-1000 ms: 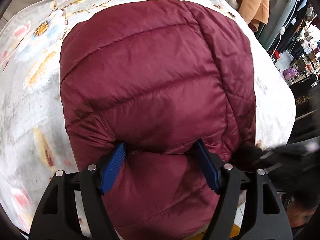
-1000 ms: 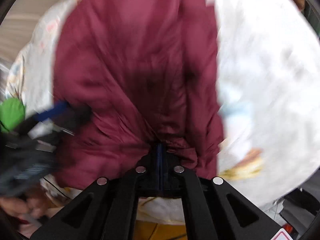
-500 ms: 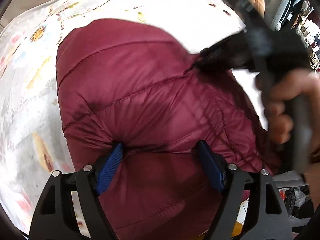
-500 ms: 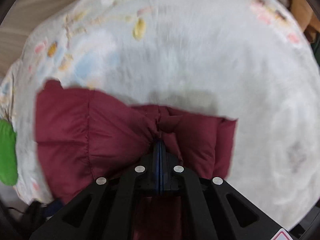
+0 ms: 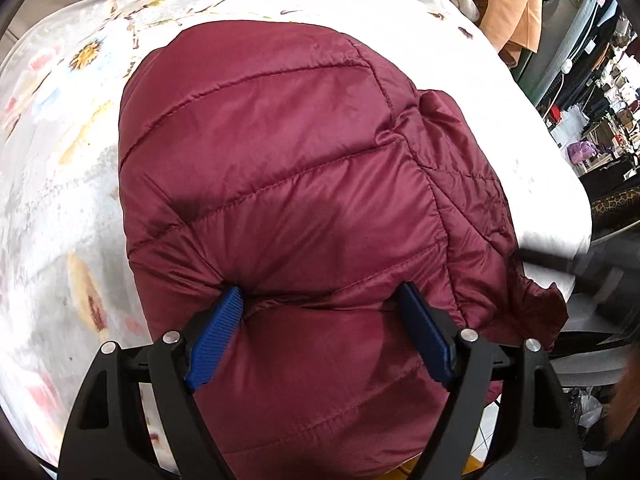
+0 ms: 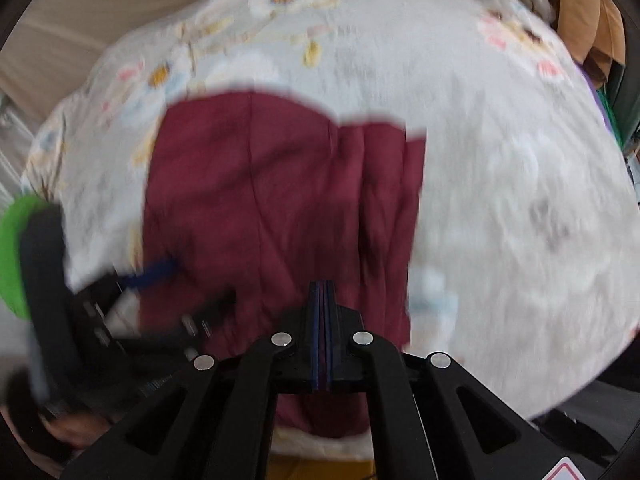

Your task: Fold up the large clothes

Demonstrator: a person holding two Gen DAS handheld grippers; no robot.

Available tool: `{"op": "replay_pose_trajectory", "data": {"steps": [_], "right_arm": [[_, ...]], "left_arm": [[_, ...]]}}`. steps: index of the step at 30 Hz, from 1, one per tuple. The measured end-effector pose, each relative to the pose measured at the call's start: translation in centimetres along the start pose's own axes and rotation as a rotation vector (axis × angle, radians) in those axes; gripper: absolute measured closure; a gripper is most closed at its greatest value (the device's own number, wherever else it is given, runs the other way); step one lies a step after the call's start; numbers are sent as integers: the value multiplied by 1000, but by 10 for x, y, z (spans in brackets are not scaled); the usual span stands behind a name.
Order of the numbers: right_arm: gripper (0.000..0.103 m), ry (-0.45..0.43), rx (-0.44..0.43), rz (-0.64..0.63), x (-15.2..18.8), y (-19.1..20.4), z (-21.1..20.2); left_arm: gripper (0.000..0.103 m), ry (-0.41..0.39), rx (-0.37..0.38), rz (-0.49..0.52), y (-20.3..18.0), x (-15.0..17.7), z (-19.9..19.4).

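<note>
Left wrist view: my left hand-held gripper (image 5: 320, 336) is wide and its jaws are opening — blue pads (image 5: 216, 340) sit either side of a puffy ridge of the maroon quilted jacket (image 5: 280, 160), barely pressing if at all. Jacket lies folded into a compact bundle on the floral blanket (image 5: 60, 160), near edge right under my fingers, a loose flap sticking out at near right. Orange garment (image 5: 512, 8) hangs far right, well apart.

Right wrist view: blurred. My right hand-held gripper (image 6: 322, 292) is narrow, pads together, nothing visibly caught between them; it hangs over the jacket (image 6: 260, 200). The left hand-held gripper (image 6: 160, 280) shows at near left beside the jacket's left edge, with something green (image 6: 20, 248) behind it — can't tell what.

Handling, my read: light, soft, springy fill, slick shell. It will puff back and slide, so a pinch on a flat panel won't hold. Better to grab at a stitched seam or the doubled near edge.

Containers: none visible in either view.
</note>
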State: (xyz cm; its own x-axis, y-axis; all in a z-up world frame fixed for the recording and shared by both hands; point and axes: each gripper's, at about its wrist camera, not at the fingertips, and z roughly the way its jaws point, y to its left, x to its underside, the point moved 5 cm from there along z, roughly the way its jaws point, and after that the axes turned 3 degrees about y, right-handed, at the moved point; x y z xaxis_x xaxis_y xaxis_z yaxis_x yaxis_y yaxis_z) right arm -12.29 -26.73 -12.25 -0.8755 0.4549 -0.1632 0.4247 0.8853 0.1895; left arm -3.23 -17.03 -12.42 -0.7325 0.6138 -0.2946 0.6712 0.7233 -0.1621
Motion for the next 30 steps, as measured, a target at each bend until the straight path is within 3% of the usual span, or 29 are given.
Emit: {"op": "replay_pose_trajectory", "data": {"steps": [4, 8, 9, 11, 12, 13, 14, 17, 21, 24, 30], "right_arm": [[103, 19, -24, 71, 13, -7, 37], [101, -14, -7, 73, 4, -3, 16], [96, -52, -15, 87, 0, -5, 1], [71, -141, -20, 126, -9, -13, -23], [49, -175, -24, 140, -12, -17, -30], [40, -212, -32, 161, -17, -22, -37], [37, -224, -38, 175, -21, -26, -38], [33, -183, -86, 228, -27, -40, -23], [32, -95, -167, 277, -36, -45, 18], [24, -59, -213, 300, -42, -44, 38], [16, 3, -306, 330, -38, -42, 63]], "left_arm": [[25, 8, 4, -2, 0, -1, 2], [25, 6, -10, -26, 2, 0, -6], [25, 1, -9, -48, 5, 0, -11], [25, -14, -13, -87, 15, 2, -22], [25, -29, -14, -119, 23, 2, -30], [24, -42, -14, -152, 32, 2, -35], [22, -52, -15, -186, 42, 2, -38], [22, -61, 24, -321, 77, 3, -40], [22, -2, 125, -503, 112, 11, -18], [21, 16, 188, -525, 112, 15, -3], [7, 24, 260, -502, 95, 11, 21]]}}
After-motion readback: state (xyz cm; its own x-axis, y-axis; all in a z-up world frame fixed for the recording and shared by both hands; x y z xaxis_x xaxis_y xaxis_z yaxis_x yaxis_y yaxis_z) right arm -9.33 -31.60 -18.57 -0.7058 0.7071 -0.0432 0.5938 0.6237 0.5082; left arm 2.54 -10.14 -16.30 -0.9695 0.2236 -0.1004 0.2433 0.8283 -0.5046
